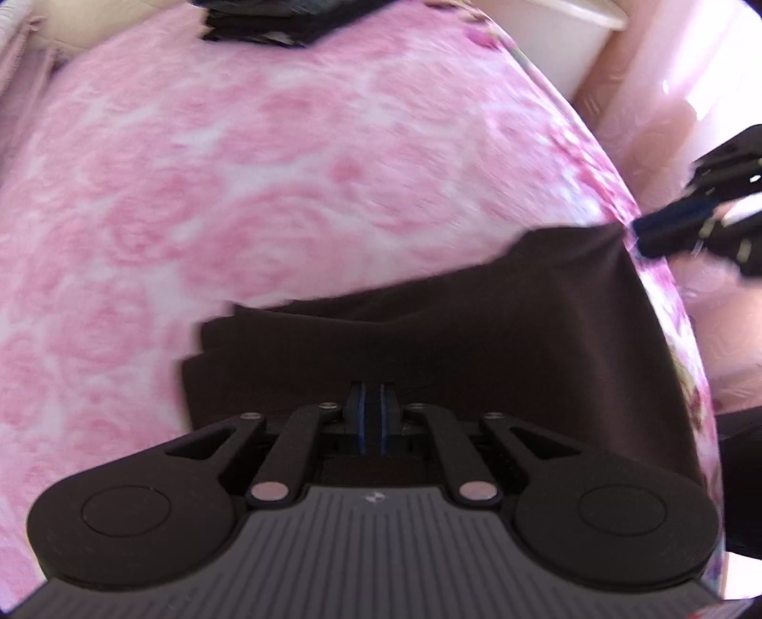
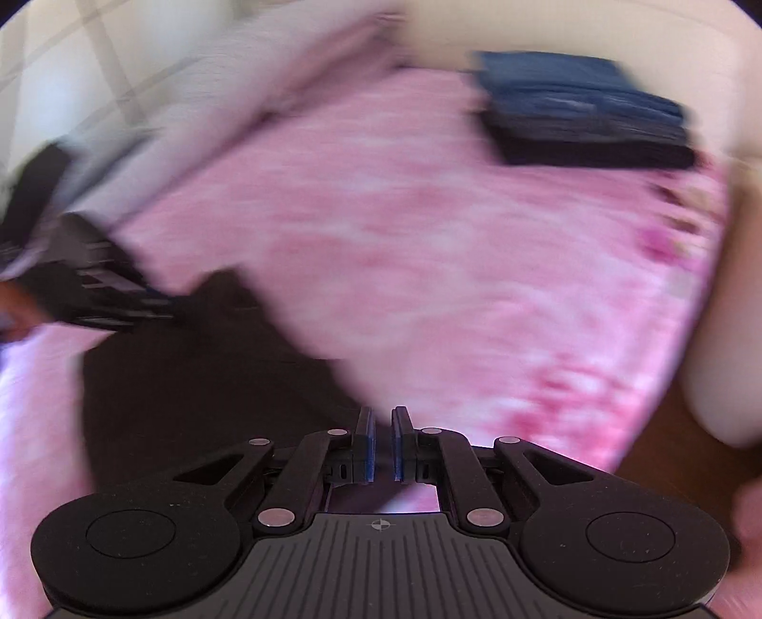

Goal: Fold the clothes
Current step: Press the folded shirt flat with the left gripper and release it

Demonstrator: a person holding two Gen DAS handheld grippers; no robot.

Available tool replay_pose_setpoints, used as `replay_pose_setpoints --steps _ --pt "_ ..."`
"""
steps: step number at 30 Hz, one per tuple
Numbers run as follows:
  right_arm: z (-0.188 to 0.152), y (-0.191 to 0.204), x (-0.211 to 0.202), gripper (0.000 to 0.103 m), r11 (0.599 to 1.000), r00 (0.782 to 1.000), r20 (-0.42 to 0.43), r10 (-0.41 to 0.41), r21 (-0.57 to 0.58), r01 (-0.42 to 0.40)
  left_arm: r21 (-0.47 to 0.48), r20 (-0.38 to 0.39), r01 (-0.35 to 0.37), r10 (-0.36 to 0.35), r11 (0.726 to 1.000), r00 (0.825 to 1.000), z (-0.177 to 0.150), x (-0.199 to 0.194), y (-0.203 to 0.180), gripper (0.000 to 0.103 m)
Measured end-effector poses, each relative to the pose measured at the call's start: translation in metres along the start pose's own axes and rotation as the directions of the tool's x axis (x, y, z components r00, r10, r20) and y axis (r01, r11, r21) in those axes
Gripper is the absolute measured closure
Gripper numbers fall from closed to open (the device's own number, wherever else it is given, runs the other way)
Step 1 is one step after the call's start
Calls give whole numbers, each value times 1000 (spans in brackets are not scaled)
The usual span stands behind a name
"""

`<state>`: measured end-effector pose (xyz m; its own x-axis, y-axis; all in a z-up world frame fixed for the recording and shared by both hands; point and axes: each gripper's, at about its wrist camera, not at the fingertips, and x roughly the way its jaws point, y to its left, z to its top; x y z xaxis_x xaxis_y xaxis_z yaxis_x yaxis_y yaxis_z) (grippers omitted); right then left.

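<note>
A dark brown garment [image 1: 476, 343] lies in folded layers on a pink rose-patterned blanket [image 1: 285, 166]. My left gripper [image 1: 373, 395] is shut on its near edge, fingers almost touching. At the right, my right gripper [image 1: 640, 235] pinches the garment's far corner, which is pulled out to a point. The right wrist view is heavily blurred. There the garment [image 2: 200, 381] spreads to the lower left, beside my right gripper [image 2: 383, 424], whose blue-padded fingers stand nearly together. The left gripper [image 2: 162, 307] holds the cloth's other corner.
A stack of folded dark and blue clothes [image 2: 581, 114] sits at the far end of the blanket, also seen as the stack [image 1: 257, 24]. The bed edge [image 1: 666, 295] drops off at the right. A white piece of furniture [image 1: 562, 43] stands beyond it.
</note>
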<state>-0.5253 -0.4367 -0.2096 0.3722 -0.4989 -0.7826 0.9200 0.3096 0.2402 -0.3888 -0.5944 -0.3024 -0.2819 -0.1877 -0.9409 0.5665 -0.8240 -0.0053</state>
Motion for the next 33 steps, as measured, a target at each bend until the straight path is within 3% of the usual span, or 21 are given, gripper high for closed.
replay_pose_setpoints --steps 2,4,7,9,11,15,19,25,31,33 --pt "-5 4 22 95 1000 999 -40 5 -19 -6 -5 -18 -2 2 1000 1000 0 14 -9 102" --pt "-10 -14 42 95 998 992 -115 -57 10 58 -20 -32 -17 16 1000 999 -1 20 -9 100" --pt "-12 -35 42 96 999 991 -128 -36 -24 33 -48 -51 -37 35 998 998 -1 18 -4 96" --pt "-13 -33 35 95 990 984 -144 -106 -105 92 -66 -64 -51 47 996 997 -1 17 -1 97" --pt "-13 -36 28 94 980 970 -161 -180 -116 162 -85 -87 -70 63 994 994 -2 15 2 98" --pt "-6 -48 8 94 983 967 -178 -182 -42 177 -100 -129 -109 96 989 987 -3 6 0 98" --pt "7 -33 -9 93 982 974 -154 -166 -118 149 -113 -150 -139 122 984 981 -4 -6 -5 98" --pt "6 -6 -22 93 981 979 -151 -140 -153 116 -136 -127 -155 138 978 982 -12 -30 -19 98" --pt "-4 21 -37 94 987 982 -167 -88 -148 64 -138 -79 -164 155 977 985 -44 -56 -45 97" --pt "-11 37 -45 93 980 980 -147 -131 -170 106 -135 -64 -168 160 976 985 -60 -66 -55 97"
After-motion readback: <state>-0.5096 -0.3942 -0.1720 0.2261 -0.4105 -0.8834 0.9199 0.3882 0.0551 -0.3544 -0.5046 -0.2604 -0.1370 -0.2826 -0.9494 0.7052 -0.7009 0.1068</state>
